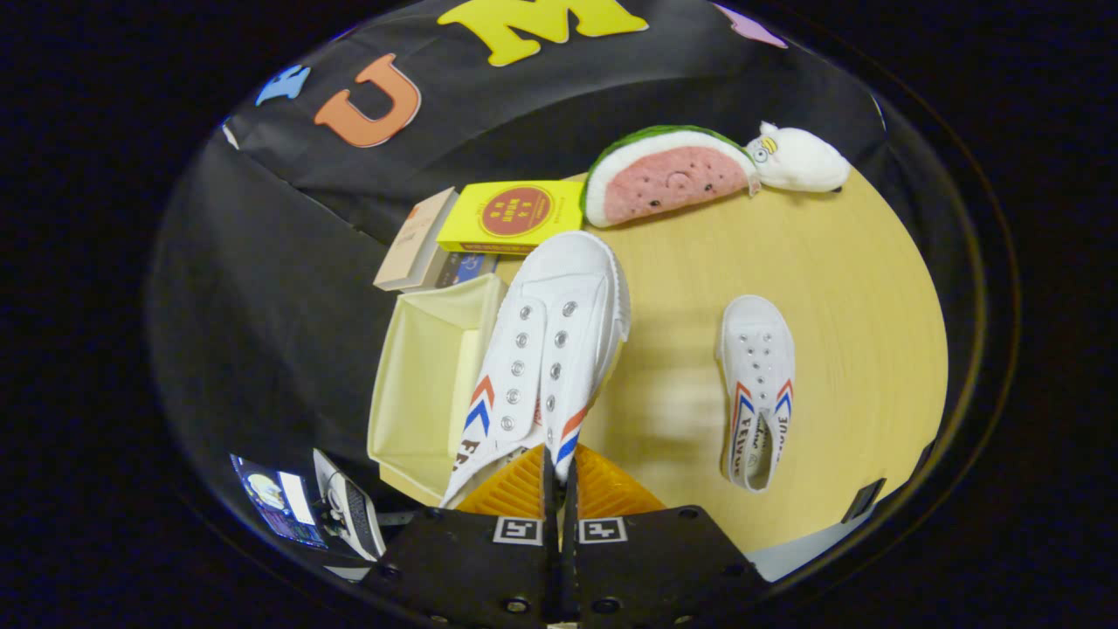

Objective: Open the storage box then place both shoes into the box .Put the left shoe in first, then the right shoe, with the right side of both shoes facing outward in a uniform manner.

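My gripper (559, 476) is shut on a white canvas shoe (546, 349), pinching the rim at its opening between both fingers. The shoe hangs toe-forward, raised above the right edge of the open pale-yellow storage box (419, 384), which sits just ahead and to the left of the fingers. The box interior looks bare where it shows; part of it is hidden by the held shoe. The second white shoe (758, 384), with the same red and blue stripes, lies on the round wooden table (856, 332) to the right, toe pointing away.
Beyond the box lie a yellow book (514, 214) and a tan box (417, 240) with a blue item under them. A watermelon plush (668, 179) and a white plush toy (799, 160) rest at the table's far side. A laptop (306, 507) sits low at the left.
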Motion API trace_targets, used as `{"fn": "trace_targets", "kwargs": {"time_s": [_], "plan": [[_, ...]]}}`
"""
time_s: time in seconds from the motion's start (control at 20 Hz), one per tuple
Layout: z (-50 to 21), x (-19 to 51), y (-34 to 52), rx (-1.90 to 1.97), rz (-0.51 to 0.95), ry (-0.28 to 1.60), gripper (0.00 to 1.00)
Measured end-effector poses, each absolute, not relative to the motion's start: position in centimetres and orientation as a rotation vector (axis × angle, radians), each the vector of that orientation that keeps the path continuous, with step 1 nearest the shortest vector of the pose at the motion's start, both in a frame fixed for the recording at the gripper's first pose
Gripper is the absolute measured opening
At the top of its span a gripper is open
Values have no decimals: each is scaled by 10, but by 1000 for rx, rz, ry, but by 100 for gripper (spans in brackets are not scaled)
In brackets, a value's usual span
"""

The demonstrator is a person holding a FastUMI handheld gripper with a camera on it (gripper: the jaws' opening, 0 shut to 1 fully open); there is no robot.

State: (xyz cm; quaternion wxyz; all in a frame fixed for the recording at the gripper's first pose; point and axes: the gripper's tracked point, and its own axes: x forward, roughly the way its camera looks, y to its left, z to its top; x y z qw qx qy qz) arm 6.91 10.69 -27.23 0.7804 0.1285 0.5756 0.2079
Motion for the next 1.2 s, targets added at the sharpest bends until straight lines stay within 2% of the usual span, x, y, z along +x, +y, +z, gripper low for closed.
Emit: {"fn": "trace_targets", "kwargs": {"time_s": [0.15, 0.4, 0.85, 1.2], "plan": [[-249, 61, 156, 277, 498, 1218, 0], [-251, 58, 232, 228, 458, 1217, 0], [-340, 55, 315, 114, 319, 1209, 1], [-396, 63, 331, 53, 256, 1335, 0]]}}
